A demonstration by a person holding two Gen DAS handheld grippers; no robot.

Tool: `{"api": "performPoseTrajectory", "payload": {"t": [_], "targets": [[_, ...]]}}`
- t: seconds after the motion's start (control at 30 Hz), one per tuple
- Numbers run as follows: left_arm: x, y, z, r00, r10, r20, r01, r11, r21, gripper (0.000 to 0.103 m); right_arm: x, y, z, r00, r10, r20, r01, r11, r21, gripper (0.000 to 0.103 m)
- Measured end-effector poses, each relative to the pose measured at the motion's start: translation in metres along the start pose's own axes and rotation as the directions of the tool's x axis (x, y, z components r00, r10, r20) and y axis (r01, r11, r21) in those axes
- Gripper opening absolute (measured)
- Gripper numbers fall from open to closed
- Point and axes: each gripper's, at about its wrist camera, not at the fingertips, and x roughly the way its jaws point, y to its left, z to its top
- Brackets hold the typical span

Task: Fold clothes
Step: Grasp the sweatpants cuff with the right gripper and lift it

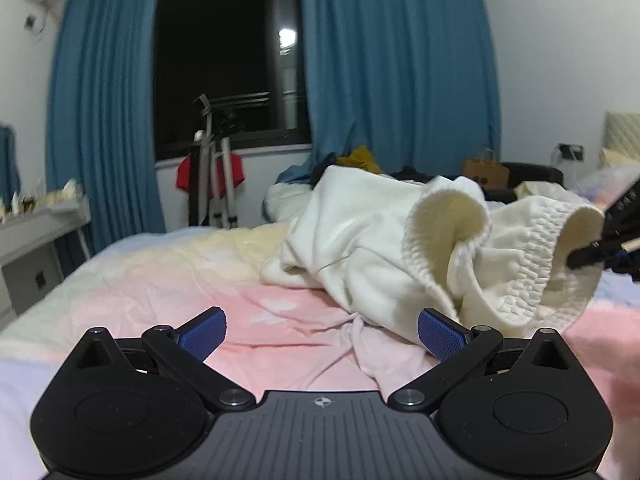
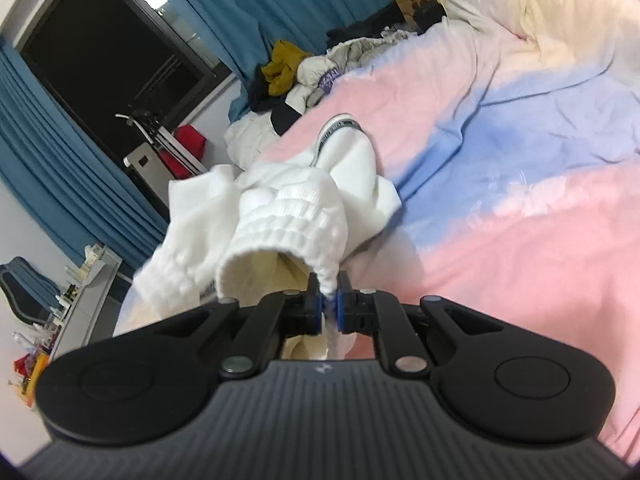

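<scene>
One thin pinch is all the right gripper (image 2: pixel 328 303) has on the sweatpants (image 2: pixel 288 216) waistband, lifted above the bed (image 2: pixel 520 160) (left gripper (image 1: pixel 322 330) gapes empty beside them), so a tug might slip it free.

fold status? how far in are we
Early. Done: nothing folded; the white garment lies crumpled on the pink-and-blue bedspread. In hand: the right tongs are shut on its ribbed elastic hem, lifting that edge. The left tongs are open and empty, low over the bedspread beside the garment. Left: a second grasp, spreading it flat, then all folds.
</scene>
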Motion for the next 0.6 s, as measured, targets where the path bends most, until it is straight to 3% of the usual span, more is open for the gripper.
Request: {"api": "performPoseTrajectory", "payload": {"t": [0.1, 0.27, 0.43, 0.6], "targets": [[0.018, -0.011, 0.012, 1.000, -0.017, -0.025, 0.020, 0.992, 0.126, 0.102, -0.002, 0.002, 0.001, 0.999, 0.010, 0.034, -0.008, 0.999, -0.039, 0.010], [0.045, -0.032, 0.031, 0.999, -0.046, -0.003, 0.045, 0.952, 0.303, 0.099, 0.005, -0.005, -0.001, 0.999, 0.017, 0.033, -0.016, 0.999, -0.031, 0.010], [0.077, -0.061, 0.053, 0.990, -0.137, -0.022, 0.131, 0.878, 0.461, 0.094, 0.009, -0.014, 0.002, 0.999, 0.037, 0.020, -0.037, 0.999, 0.006, 0.010], [0.112, -0.084, 0.073, 0.972, -0.227, -0.062, 0.225, 0.824, 0.521, 0.082, 0.011, -0.018, 0.002, 0.997, 0.074, 0.018, -0.074, 0.997, 0.028, 0.010]]}}
